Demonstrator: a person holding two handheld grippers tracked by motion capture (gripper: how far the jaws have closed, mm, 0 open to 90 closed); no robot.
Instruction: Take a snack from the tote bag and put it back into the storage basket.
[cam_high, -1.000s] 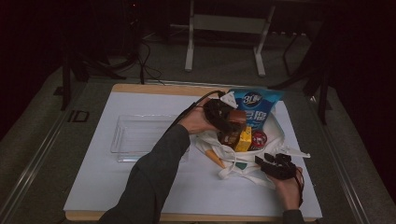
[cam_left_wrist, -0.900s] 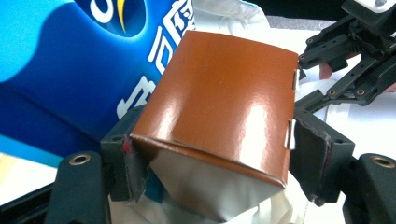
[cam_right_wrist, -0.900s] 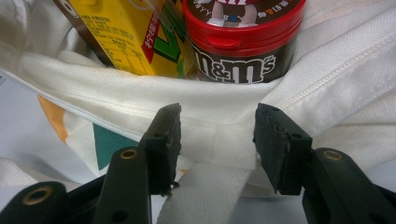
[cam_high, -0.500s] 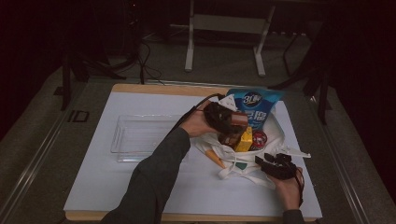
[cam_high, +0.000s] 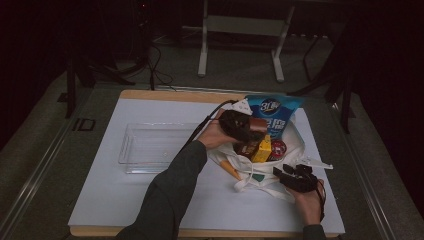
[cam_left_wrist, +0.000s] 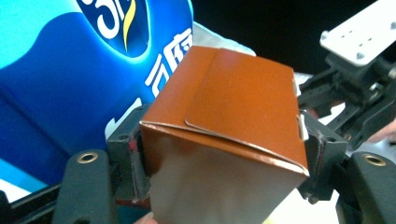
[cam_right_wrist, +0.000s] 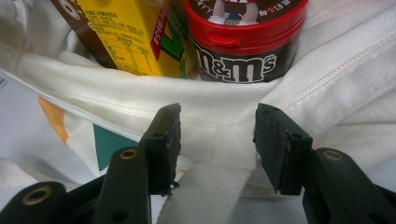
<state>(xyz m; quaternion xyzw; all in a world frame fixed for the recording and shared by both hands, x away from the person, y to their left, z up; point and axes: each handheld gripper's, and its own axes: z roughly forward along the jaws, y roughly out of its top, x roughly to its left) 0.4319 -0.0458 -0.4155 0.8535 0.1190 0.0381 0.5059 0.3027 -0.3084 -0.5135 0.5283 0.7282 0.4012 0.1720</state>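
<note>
My left gripper (cam_high: 251, 131) hovers over the open white cloth bag (cam_high: 298, 141), shut on a brown carton (cam_left_wrist: 224, 116) whose sides sit against both pads. Its jaws have just been opening a little, with the carton still between them. A blue snack packet (cam_high: 272, 106) stands behind it, close up in the left gripper view (cam_left_wrist: 70, 93). Inside the bag are a yellow drink carton (cam_right_wrist: 126, 37) and a red-lidded M&M's tub (cam_right_wrist: 240, 51). My right gripper (cam_right_wrist: 217, 140) rests at the bag's near rim, and the white strap (cam_right_wrist: 210, 196) spans between its pads.
A clear plastic tray (cam_high: 150, 147) lies empty on the white mat (cam_high: 125, 200), left of the bag. The wooden table's edges show at front and back. Beyond the table are dark floor, cables and a metal stand.
</note>
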